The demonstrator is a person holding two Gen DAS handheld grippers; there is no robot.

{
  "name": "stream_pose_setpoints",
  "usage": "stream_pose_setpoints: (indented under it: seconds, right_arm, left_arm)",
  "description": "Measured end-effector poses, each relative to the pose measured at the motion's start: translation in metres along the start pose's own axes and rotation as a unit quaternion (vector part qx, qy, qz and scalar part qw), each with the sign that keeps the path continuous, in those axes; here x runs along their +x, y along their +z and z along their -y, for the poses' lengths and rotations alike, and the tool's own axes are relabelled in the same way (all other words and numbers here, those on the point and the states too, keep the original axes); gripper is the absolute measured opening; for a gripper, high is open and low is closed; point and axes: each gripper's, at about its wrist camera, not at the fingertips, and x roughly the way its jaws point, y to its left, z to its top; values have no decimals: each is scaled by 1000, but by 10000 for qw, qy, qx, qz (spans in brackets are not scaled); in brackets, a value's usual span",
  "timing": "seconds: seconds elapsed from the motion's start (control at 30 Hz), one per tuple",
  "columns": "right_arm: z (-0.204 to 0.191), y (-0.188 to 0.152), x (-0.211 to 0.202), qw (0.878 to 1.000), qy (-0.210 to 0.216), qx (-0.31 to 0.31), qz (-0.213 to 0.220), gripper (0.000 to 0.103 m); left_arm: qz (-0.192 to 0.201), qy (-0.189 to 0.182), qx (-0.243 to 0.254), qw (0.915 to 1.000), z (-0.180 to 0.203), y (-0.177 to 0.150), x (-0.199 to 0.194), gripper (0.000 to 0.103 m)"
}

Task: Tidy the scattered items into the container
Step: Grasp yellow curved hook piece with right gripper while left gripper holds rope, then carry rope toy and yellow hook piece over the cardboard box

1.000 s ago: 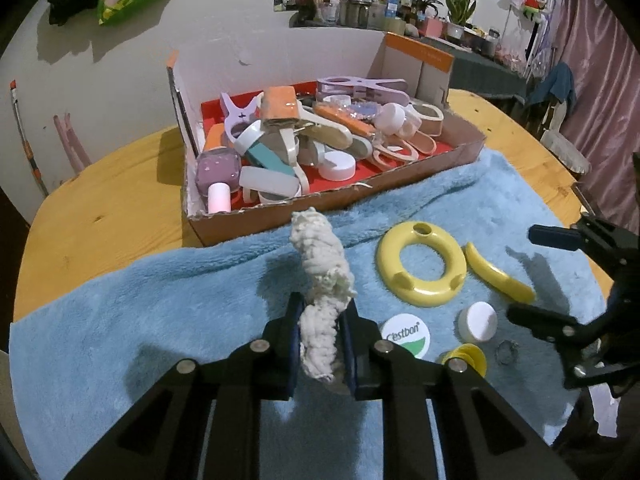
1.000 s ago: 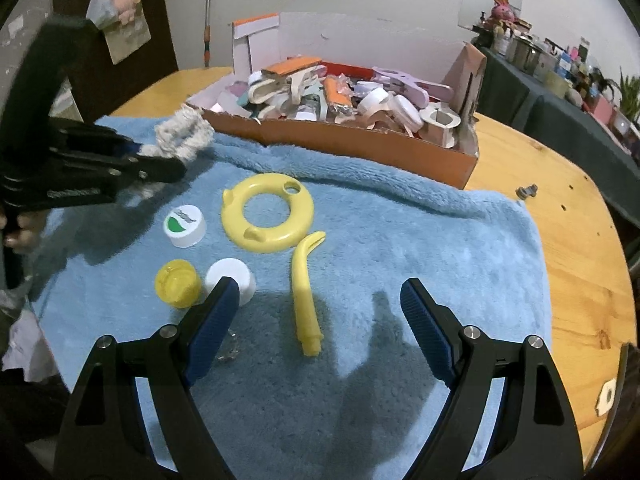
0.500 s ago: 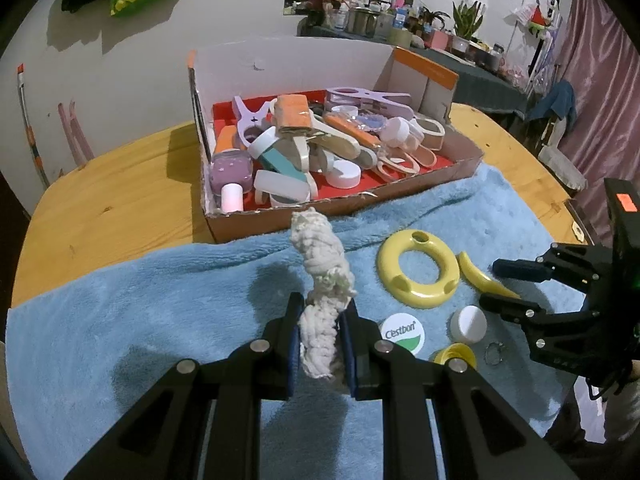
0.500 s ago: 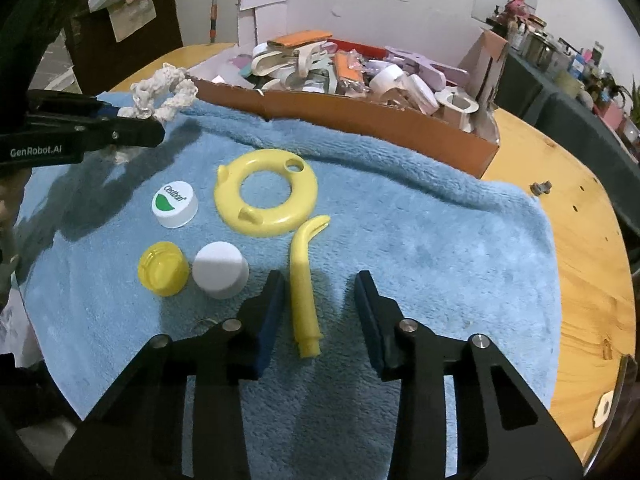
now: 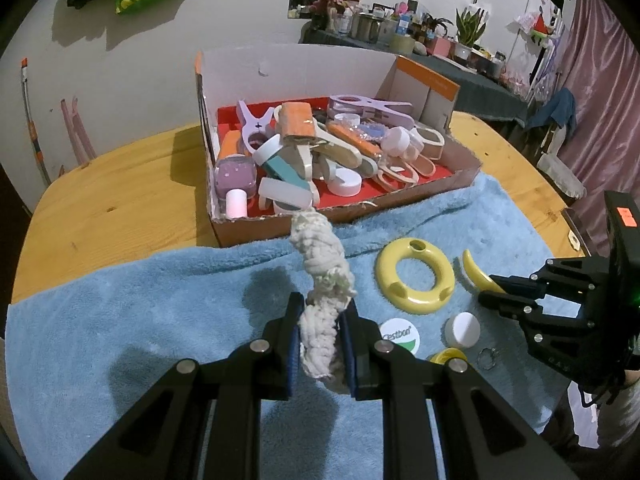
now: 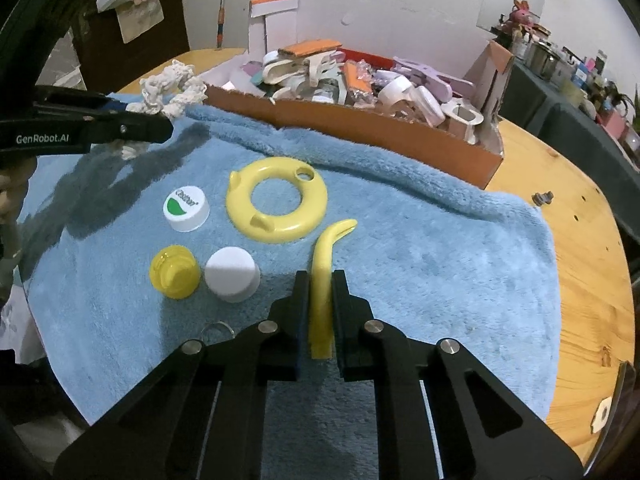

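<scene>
The right gripper (image 6: 320, 280), jaws having just closed, is clamping the curved yellow plastic hook (image 6: 325, 276) lying on the blue fluffy towel (image 6: 420, 264); the left gripper (image 5: 322, 312) is gripping a white knotted cotton rope (image 5: 322, 280) near the cardboard box (image 5: 360, 212).

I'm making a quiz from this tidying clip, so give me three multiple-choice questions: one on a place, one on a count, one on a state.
1. Where does the yellow plastic ring lie?
A. in the cardboard box
B. on the blue towel
C. on the bare wooden table

2. How many round caps lie loose on the blue towel?
A. one
B. three
C. five

3. What is the right gripper doing?
A. shut on the curved yellow plastic strip
B. open above the ring
C. shut on the white knotted rope

Answers: 1 B, the ring rests flat on the towel before the cardboard box. 2 B, one green-and-white, one yellow, one white. 3 A, its pads clamp the curved yellow plastic strip; the left gripper holds the rope.
</scene>
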Motion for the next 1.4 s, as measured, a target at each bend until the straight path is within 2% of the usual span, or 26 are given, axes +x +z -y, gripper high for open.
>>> stream_pose_setpoints:
  seconds: [0.47,0.83,1.1,1.4]
  right_arm:
    - [6,26,-28,9993,-29,-6,373,10]
    - [6,71,-46,9975,64,-183,677,10]
    - [12,112,-44,9968,146,-255,746,10]
    - [39,152,-14,9984,46,-142,551,10]
  left_arm:
    - [131,10,57,9999,7,17,-7,19]
    - [217,51,184,9996,16,56,-7,19]
    - [168,75,148,9997,19,92,6,19]
    - [110,82,111,9998,25,133,30,19]
